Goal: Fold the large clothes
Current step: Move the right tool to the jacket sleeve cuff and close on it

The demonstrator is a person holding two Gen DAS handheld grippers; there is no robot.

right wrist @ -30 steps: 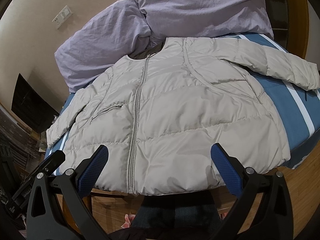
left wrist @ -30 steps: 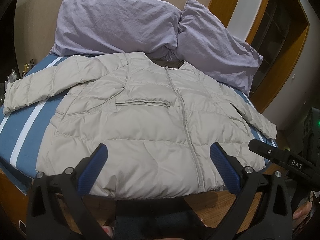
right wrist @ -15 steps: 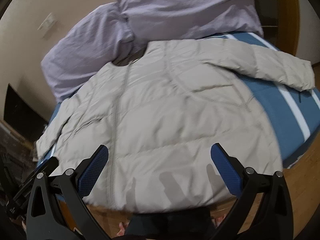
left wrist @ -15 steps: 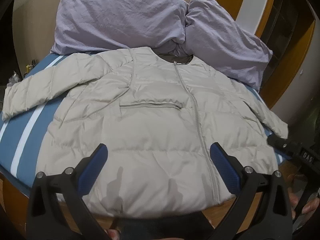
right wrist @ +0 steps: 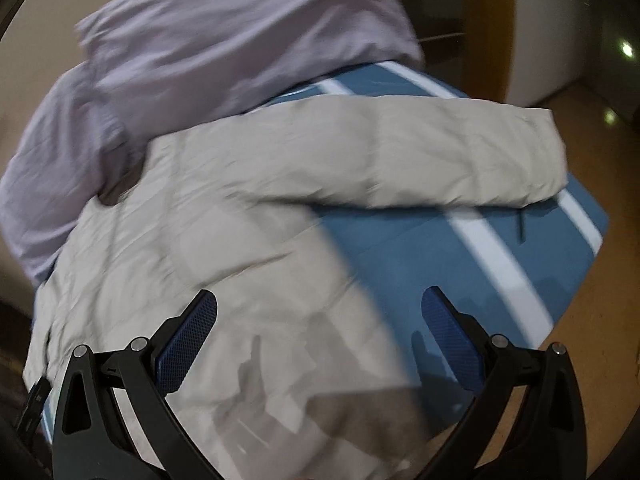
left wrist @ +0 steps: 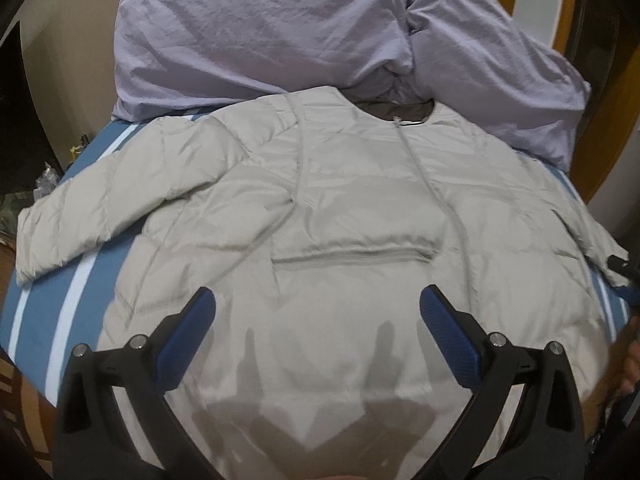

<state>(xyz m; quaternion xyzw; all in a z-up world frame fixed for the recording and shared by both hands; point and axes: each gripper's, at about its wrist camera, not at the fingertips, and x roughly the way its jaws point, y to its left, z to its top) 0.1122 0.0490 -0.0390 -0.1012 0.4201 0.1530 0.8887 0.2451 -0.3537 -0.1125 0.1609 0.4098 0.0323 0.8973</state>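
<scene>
Beige puffer jacket [left wrist: 340,220] spread flat, front up, on blue striped bed [left wrist: 52,300], lilac pillows [left wrist: 260,28] at frame top, left gripper [left wrist: 316,320] and right gripper [right wrist: 318,320] fingers spread wide, empty, above jacket hem.

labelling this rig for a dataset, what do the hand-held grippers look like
Both look alike: the left hand-held gripper and the right hand-held gripper have black angular frames with silver pivot bolts and two fingers faced with blue textured pads. No cables show.
</scene>
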